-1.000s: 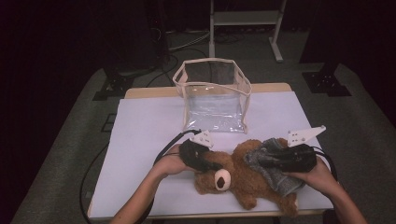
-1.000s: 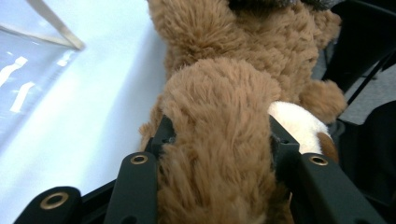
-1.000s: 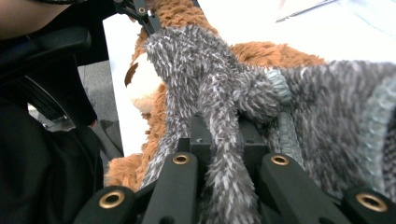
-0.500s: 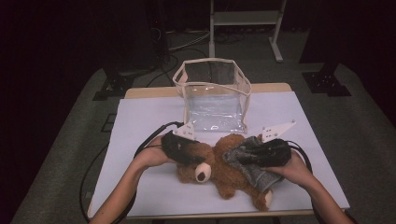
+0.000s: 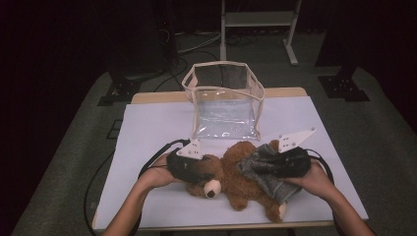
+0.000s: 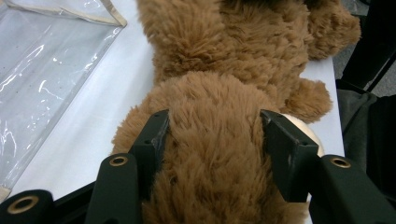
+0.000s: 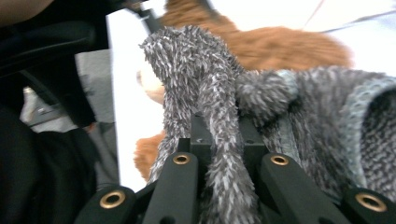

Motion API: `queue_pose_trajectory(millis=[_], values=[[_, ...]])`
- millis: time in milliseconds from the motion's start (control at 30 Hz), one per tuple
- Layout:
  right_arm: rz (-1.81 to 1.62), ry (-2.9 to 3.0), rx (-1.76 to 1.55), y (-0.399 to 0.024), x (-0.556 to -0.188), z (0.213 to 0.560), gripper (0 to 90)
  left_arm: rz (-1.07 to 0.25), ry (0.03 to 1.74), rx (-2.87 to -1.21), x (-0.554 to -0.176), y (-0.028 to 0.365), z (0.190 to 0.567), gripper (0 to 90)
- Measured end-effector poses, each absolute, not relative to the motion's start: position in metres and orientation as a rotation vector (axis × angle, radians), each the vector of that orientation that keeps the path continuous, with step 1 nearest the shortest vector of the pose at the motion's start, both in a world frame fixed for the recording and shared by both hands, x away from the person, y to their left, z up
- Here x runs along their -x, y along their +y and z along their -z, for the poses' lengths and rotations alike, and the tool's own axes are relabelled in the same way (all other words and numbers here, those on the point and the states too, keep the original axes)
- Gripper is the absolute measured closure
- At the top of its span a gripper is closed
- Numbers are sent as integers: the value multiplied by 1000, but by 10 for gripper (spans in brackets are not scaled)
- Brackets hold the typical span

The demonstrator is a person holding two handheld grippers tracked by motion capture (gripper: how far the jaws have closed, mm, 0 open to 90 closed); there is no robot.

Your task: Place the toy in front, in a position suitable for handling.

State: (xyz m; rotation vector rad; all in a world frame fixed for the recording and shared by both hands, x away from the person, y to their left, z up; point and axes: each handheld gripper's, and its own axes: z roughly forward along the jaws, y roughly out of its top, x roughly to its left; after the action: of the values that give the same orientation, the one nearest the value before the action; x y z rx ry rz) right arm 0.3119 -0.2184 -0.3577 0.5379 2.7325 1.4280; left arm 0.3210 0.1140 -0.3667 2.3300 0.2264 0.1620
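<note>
My left gripper (image 6: 212,135) clasps the teddy bear's (image 5: 236,179) head, its jaws just closing; right gripper (image 7: 219,128) pinches grey fuzzy cloth (image 7: 299,107) (lower centre of frame).

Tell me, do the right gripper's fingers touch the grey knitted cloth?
Touching. In the right gripper view, the fingers are pinched on a fold of the grey knitted cloth.

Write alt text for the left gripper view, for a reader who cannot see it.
A brown teddy bear lies on a white table, its furry head squeezed between the left gripper's two black fingers. A clear plastic bag lies at the upper left.
</note>
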Motion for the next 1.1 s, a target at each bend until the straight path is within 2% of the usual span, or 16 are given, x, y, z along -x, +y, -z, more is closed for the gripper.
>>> queue_pose_trajectory(millis=[200, 500, 633, 800, 1100], values=[[-1408, 2683, -656, -237, -334, 352, 804, -191, 190, -2337, -313, 115, 367, 458], [-1416, 2741, -674, -223, -353, 361, 804, -190, 180, -2332, -309, 118, 367, 449], [-1418, 2783, -635, -219, -346, 365, 805, -173, 183, -2324, -311, 118, 365, 393], [-1418, 2784, -585, -220, -330, 369, 806, -167, 160, -2343, -313, 110, 350, 366], [-1460, 2757, -550, -221, -311, 375, 807, -140, 76, -2358, -318, 72, 335, 333]])
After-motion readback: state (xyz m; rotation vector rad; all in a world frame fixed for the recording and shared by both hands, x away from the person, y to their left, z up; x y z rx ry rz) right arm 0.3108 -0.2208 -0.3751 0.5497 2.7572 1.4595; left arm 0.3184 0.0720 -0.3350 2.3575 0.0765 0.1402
